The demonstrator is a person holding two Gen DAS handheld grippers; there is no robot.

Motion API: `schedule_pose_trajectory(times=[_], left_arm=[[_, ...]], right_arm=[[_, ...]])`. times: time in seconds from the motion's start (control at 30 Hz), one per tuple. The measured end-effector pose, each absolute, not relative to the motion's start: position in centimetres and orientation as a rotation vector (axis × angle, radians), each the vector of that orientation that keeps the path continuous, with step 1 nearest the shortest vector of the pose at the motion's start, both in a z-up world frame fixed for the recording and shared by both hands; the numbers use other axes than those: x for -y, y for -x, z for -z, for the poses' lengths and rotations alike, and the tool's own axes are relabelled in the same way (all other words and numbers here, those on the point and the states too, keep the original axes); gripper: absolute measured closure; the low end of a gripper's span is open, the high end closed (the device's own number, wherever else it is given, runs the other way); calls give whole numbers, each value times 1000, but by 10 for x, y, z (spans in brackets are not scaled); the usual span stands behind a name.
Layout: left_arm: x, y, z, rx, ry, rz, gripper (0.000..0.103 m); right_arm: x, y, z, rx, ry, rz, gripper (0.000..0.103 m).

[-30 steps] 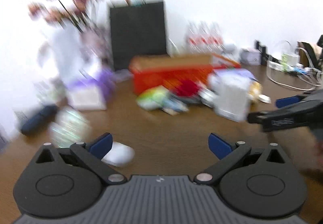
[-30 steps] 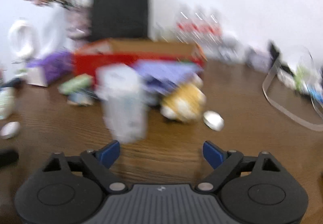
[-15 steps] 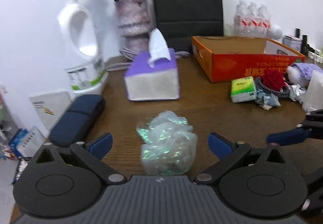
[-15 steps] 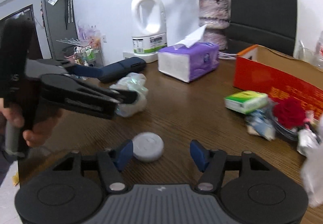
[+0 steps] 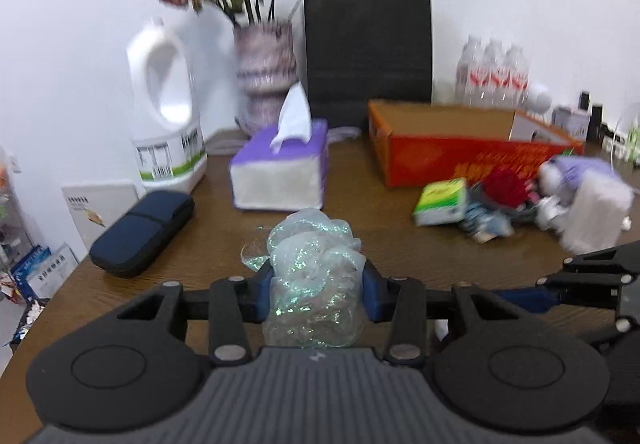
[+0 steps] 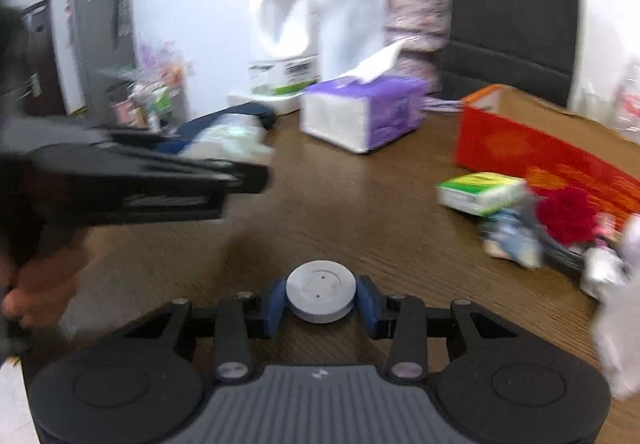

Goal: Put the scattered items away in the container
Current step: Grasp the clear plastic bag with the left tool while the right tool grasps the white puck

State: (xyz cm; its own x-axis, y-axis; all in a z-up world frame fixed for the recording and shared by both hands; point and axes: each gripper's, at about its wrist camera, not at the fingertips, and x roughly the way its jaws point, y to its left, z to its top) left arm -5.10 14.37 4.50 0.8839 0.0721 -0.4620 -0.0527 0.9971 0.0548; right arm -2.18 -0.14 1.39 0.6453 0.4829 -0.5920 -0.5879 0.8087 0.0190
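Left wrist view has the left gripper point(image 5: 318, 294) with its blue pads pressed on either side of a crumpled iridescent cellophane ball point(image 5: 314, 276), the jaws having just been closing onto it. Ahead and to the right lies the orange cardboard box point(image 5: 460, 148), open-topped, its long axis running away rightward; the ball must travel forward-right to reach it.

Right wrist view shows the right gripper point(image 6: 320, 302), jaws likewise just closing, clamped on a small round white disc point(image 6: 321, 294) sitting on the wooden table point(image 6: 360, 204). This hand looks nearer the box.

Writing: the box front carries yellow characters and the white detergent jug point(image 5: 166, 112) a printed label, both too blurred to read.
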Motion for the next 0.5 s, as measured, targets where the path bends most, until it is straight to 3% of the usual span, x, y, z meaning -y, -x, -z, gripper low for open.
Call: schedule_pose_trajectory(times=[0.5], left_arm=[[15, 124, -53, -282, -40, 38, 59]], right_arm=[[182, 123, -49, -396, -3, -140, 65]])
